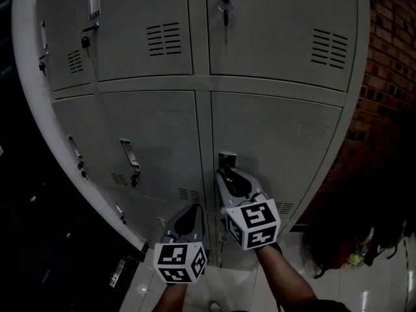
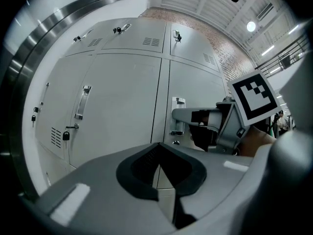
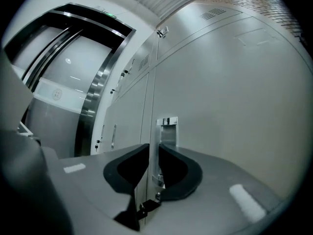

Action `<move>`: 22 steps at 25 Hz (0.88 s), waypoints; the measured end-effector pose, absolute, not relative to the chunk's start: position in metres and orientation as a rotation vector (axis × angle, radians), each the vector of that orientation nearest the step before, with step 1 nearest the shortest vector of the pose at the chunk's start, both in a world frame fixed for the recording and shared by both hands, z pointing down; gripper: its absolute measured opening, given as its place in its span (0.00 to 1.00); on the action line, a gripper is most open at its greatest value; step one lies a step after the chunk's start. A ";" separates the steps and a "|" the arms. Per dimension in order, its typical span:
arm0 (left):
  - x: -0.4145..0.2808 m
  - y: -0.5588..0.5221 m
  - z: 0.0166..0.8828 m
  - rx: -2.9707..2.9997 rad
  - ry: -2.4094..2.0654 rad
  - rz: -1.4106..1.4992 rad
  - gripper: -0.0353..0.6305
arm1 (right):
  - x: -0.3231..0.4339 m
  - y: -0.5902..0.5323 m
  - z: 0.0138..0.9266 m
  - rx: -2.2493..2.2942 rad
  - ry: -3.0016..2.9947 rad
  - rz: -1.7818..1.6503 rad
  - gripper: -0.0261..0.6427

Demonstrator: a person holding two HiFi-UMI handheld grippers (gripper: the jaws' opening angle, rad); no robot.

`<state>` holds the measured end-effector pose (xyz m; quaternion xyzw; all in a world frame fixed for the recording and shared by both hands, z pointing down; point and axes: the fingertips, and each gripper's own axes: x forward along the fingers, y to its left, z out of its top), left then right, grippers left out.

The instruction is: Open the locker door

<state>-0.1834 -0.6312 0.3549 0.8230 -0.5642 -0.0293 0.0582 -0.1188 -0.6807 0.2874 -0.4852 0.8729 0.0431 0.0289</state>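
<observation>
- My right gripper [image 3: 153,155] pinches the thin chrome handle [image 3: 167,127] at the left edge of the lower-right locker door [image 1: 279,142].
- My left gripper [image 2: 157,165] hangs beside it, jaws pressed together, empty.
- The door looks stiff and light, and the handle probably slick, so I should grip it squarely.

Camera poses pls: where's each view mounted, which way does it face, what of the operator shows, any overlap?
Head view: on the person's head, looking steeply down at lockers; both forearms, left gripper, right gripper show.
Left gripper view: on the left gripper, facing the lockers; its closed fingers, plus the right gripper.
Right gripper view: on the right gripper, facing along the door; its fingers clamp the handle.
Shared: all three show that handle.
</observation>
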 end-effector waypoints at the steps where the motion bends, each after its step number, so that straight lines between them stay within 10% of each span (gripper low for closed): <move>1: -0.183 -0.631 0.355 2.493 -1.709 -0.089 0.06 | -0.118 -0.681 0.287 -1.498 2.690 0.125 0.11; 22: -0.166 -0.561 0.352 2.468 -1.775 -0.086 0.06 | -0.119 -0.591 0.287 -1.297 2.807 0.176 0.10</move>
